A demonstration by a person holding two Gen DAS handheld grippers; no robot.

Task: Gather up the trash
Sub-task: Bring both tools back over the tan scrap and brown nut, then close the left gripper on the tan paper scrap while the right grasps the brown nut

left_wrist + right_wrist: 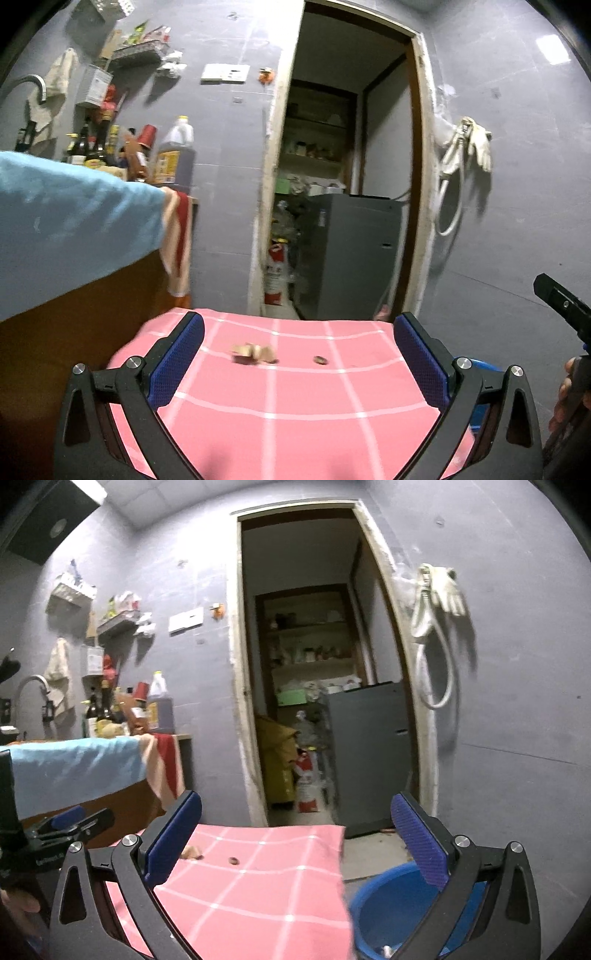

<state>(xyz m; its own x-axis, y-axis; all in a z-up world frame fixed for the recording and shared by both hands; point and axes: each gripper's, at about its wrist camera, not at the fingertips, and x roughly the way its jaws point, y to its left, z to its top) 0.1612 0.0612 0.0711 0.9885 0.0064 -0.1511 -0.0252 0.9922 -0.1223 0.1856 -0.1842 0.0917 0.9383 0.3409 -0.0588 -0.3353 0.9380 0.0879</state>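
Both grippers, left gripper (297, 354) and right gripper (295, 836), fingers wide, empty; trash scraps (254, 354) near far edge of pink-checked tabletop (314, 406); likely light, crumbly; pinch gently across sides; blue bin (391, 912) beside right edge.

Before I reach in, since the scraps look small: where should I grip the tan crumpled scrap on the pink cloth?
Probably across its narrow width, coming down from above. The tan crumpled scrap lies low and stretches sideways on the pink checked cloth, so a level approach would likely push it. The left gripper is open, with room on either side.
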